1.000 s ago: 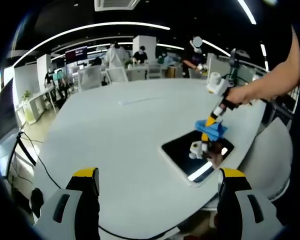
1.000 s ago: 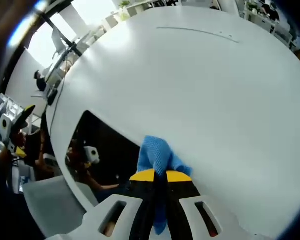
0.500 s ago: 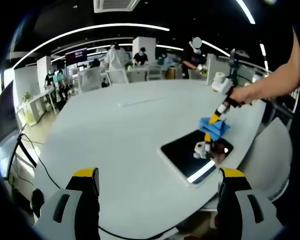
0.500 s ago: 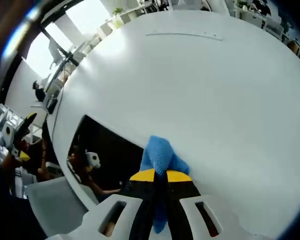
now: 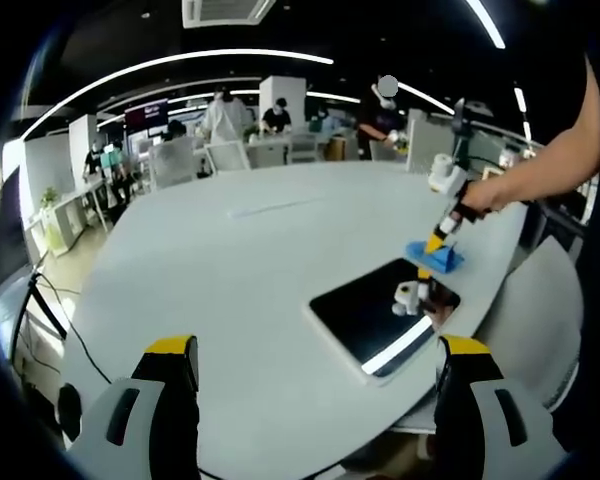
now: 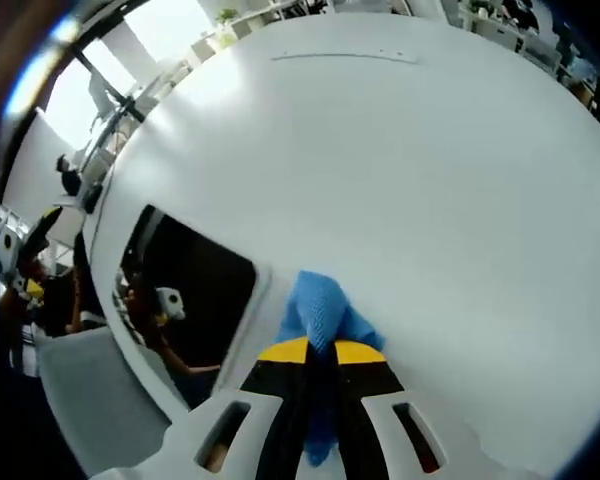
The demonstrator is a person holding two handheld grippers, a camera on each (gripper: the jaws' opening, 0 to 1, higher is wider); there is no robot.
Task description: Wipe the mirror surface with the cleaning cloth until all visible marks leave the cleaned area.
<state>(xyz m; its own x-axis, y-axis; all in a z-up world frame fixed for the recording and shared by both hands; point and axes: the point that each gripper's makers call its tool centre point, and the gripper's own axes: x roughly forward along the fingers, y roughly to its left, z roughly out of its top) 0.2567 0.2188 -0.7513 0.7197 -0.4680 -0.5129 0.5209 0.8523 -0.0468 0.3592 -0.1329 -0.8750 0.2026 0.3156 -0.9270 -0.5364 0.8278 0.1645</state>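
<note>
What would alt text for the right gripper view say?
The right tool, shut on a blue cloth, holds it on the white table just beside the dark mirror, which lies flat near the table's edge.

I am looking at a big open office. Long light strips (image 5: 230, 58) are glowing across the dark ceiling, with an air vent (image 5: 220, 10) up there too. People (image 5: 223, 113) are standing and sitting by desks and chairs (image 5: 230, 155) past the far edge of the big white table (image 5: 210, 260).

Bare table (image 5: 230, 270) surrounds the mirror (image 5: 375, 315); chairs (image 5: 230, 155) stand beyond.
</note>
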